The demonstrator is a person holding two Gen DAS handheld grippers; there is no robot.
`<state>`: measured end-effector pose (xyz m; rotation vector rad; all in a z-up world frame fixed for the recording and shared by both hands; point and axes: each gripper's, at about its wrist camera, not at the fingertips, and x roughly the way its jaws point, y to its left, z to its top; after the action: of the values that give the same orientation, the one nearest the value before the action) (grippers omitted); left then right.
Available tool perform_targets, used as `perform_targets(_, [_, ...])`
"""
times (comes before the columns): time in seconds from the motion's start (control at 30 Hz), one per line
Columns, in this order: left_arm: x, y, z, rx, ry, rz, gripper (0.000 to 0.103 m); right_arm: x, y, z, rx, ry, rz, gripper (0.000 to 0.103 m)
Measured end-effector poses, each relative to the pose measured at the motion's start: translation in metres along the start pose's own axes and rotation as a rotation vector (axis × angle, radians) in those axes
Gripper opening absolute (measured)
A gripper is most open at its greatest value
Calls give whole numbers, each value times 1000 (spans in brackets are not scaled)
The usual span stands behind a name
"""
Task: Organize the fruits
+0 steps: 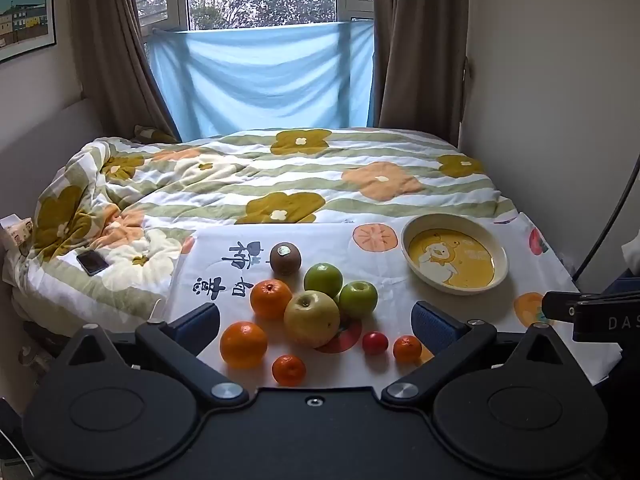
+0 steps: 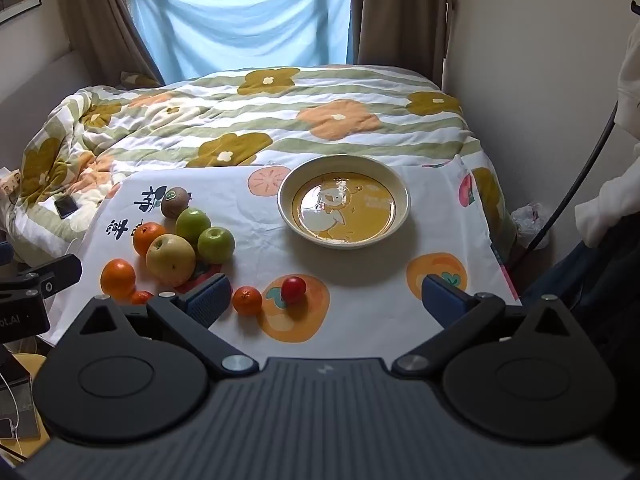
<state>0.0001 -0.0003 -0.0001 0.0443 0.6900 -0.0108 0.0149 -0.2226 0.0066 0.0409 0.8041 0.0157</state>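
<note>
Bedroom with a flowered quilt over the bed, a blue sheet hung across the lower window, brown curtains either side. Spread over the near end, a white printed cloth bearing the fruit and a bowl.

Partly hidden or unclear: framed picture on the left wall cut off at the edge; printed characters on the cloth partly covered by fruit; a small orange mostly tucked behind the right gripper's finger in the right wrist view; a dark phone lying on the quilt at left.

Clustered together on the cloth: kiwi farthest back, two green apples touching, a yellow apple in front of them, two oranges to the left. Nearer the camera, well apart: two small mandarins and a red tomato. Cream bowl with a yellow duck design off to the right, holding nothing.

Left gripper spread wide, fingers flanking the fruit cluster, gripping nothing. Right gripper likewise spread wide, touching nothing, mandarin and tomato lying between its fingers.
</note>
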Motion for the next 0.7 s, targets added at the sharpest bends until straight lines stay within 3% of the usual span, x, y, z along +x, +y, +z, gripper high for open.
perform_targets(0.7, [7,1,2,8,-2,14,103,7,-1,3,4,8,0,103])
